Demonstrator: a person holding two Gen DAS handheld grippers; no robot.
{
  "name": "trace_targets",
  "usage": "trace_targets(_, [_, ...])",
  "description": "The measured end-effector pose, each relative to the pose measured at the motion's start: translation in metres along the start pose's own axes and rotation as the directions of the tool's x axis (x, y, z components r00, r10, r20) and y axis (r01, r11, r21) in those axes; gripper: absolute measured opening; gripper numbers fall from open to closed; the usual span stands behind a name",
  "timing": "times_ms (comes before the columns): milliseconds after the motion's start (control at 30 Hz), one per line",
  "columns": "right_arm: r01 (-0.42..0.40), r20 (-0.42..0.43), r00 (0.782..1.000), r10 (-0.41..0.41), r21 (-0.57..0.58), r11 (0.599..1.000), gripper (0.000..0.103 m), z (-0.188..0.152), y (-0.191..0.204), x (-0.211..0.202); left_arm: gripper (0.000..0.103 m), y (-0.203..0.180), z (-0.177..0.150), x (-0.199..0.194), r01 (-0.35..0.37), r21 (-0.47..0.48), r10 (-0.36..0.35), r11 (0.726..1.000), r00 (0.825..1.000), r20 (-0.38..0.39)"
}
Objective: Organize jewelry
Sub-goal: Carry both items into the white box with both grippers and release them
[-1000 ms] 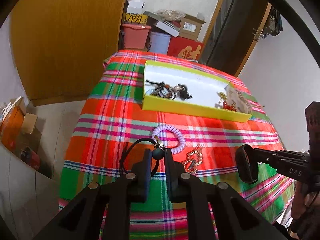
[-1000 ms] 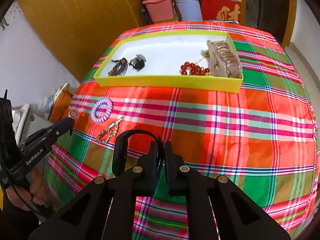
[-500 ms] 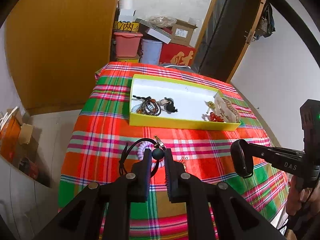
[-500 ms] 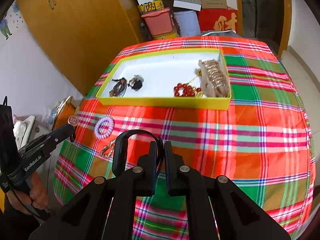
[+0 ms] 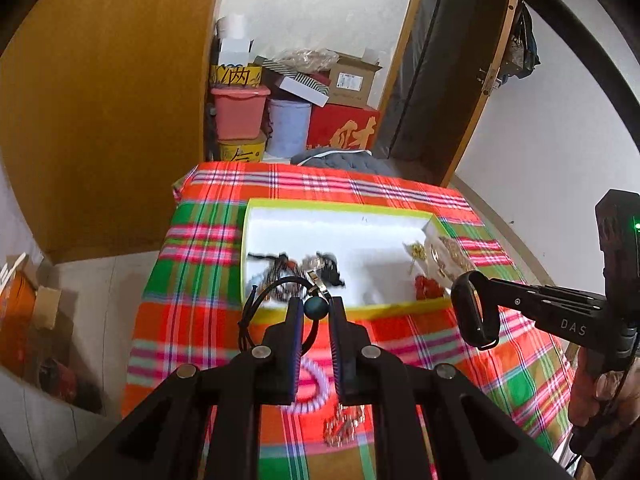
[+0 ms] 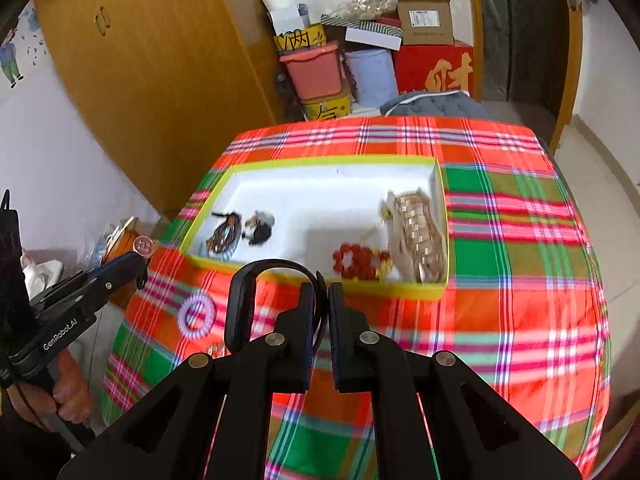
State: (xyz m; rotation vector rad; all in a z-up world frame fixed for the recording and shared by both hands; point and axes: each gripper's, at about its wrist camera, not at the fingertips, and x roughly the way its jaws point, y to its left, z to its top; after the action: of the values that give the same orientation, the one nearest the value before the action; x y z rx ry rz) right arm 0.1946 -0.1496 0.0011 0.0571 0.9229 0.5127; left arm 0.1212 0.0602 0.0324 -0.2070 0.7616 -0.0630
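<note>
My left gripper [image 5: 315, 309] is shut on a dark bead of a black cord necklace [image 5: 266, 296] and holds it in the air near the front edge of the yellow-rimmed white tray [image 5: 356, 309]. My right gripper [image 6: 321, 294] is shut on a black wristband [image 6: 242, 300], also held above the table; it also shows in the left wrist view [image 5: 474, 312]. The tray [image 6: 412, 290] holds dark bracelets [image 6: 224, 234], a red bead bracelet [image 6: 354, 260] and a gold chain piece [image 6: 420, 232]. A lilac spiral hair tie [image 6: 196, 314] and a gold piece [image 5: 346, 424] lie on the plaid cloth.
The table has a red, green and pink plaid cloth [image 6: 520, 280]. Behind it stand a pink bin [image 6: 314, 70], a pale blue bucket [image 6: 372, 76], a red box [image 6: 436, 68] and cardboard boxes. A wooden wardrobe [image 6: 140, 60] is on the left, a dark doorway on the right.
Both grippers have risen and pulled back from the table, each still holding its item. The tray and table look smaller and farther, and more of the room shows.
</note>
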Motion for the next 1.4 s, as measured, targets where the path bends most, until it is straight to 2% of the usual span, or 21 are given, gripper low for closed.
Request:
trace_targets(333, [0.017, 0.009, 1.000, -0.017, -0.010, 1.000, 0.007, 0.033, -0.007, 0.030, 0.012, 0.000, 0.035, 0.039, -0.003, 0.044, 0.003, 0.999, 1.000, -0.004])
trace_targets(733, [0.039, -0.030, 0.999, -0.039, -0.020, 0.999, 0.007, 0.061, -0.020, 0.080, 0.013, 0.009, 0.063, 0.102, -0.010, 0.059, 0.013, 0.998, 0.999, -0.046])
trace_targets(1033, [0.084, -0.072, 0.994, -0.088, -0.049, 0.995, 0.007, 0.071, -0.019, 0.115, 0.013, 0.022, 0.064, 0.143, -0.028, 0.045, 0.032, 0.999, 0.995, -0.098])
trace_targets(1300, [0.099, -0.101, 0.989, -0.106, -0.079, 0.992, 0.008, 0.072, -0.015, 0.126, 0.013, 0.028, 0.057, 0.155, -0.034, 0.032, 0.038, 0.999, 0.991, -0.130])
trace_targets(1400, [0.093, -0.100, 0.990, -0.100, -0.077, 0.993, 0.015, 0.072, -0.014, 0.124, 0.013, 0.028, 0.057, 0.153, -0.032, 0.030, 0.035, 0.999, 0.991, -0.129])
